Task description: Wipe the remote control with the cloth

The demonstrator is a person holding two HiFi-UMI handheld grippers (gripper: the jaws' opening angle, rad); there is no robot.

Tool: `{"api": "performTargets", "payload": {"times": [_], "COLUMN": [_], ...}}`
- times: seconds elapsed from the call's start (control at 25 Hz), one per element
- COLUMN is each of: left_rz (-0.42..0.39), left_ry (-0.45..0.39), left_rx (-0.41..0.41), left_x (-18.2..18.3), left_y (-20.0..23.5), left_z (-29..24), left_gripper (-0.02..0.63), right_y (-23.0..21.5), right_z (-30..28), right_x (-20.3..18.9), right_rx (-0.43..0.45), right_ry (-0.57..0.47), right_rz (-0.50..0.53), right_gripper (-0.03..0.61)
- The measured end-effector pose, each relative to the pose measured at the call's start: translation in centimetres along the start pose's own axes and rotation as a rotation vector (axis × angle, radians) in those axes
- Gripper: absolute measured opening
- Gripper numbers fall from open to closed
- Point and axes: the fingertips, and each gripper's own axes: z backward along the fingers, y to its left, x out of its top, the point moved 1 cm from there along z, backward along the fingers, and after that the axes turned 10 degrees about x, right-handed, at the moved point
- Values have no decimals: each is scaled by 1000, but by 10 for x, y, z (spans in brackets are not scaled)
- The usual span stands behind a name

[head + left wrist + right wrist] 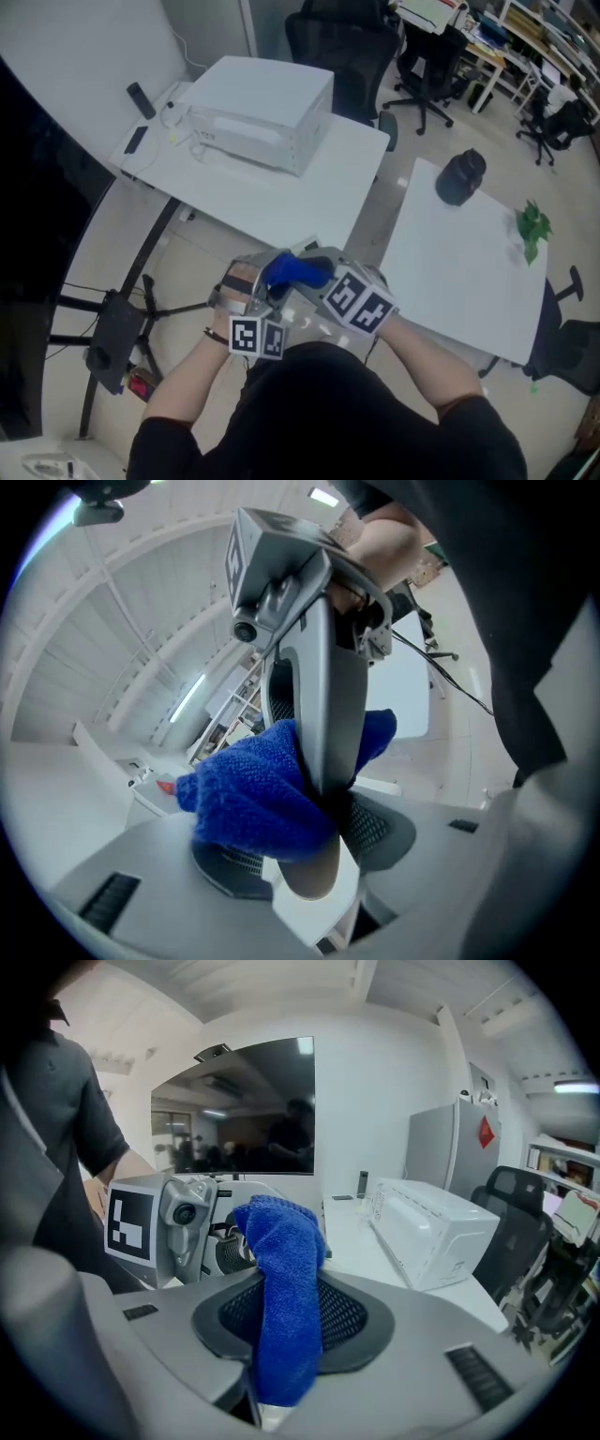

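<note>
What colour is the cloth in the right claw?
Plain deep blue, no pattern. The cloth shows best in the right gripper view.

White tables [459,272], black office chairs [342,47], pale floor [187,272].

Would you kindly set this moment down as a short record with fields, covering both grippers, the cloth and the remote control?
left gripper: jaws closed on the grey remote control, which stands up out of them
right gripper: jaws closed on the blue cloth
cloth and remote control: touching, with the cloth bunched against the remote's side
position: both grippers held together, close in front of the person
background: white box on a white table
</note>
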Motion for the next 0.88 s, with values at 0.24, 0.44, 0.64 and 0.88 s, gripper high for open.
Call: {"api": "performTargets", "payload": {"times": [0.24,0.44,0.64,0.88], "left_rz": [-15,57,148,145], "left_ry": [-52,-51,-23,-28], "left_rx": [-21,-42,-52,-59], "left_x": [-5,-20,-40,-42], "left_y": [6,13,24,29], "left_z": [4,7,9,12], "left_gripper": [202,202,202,202], "right_y": [-24,-47,-45,4], "right_z": [8,13,21,-29], "right_x": [-4,-5,24,48], "right_rx": [-103,-263,-328,-156], "right_ry": [-19,-6,-82,-29], "right_rz": [-64,-92,-87,10], "right_gripper": [124,120,120,120]}}
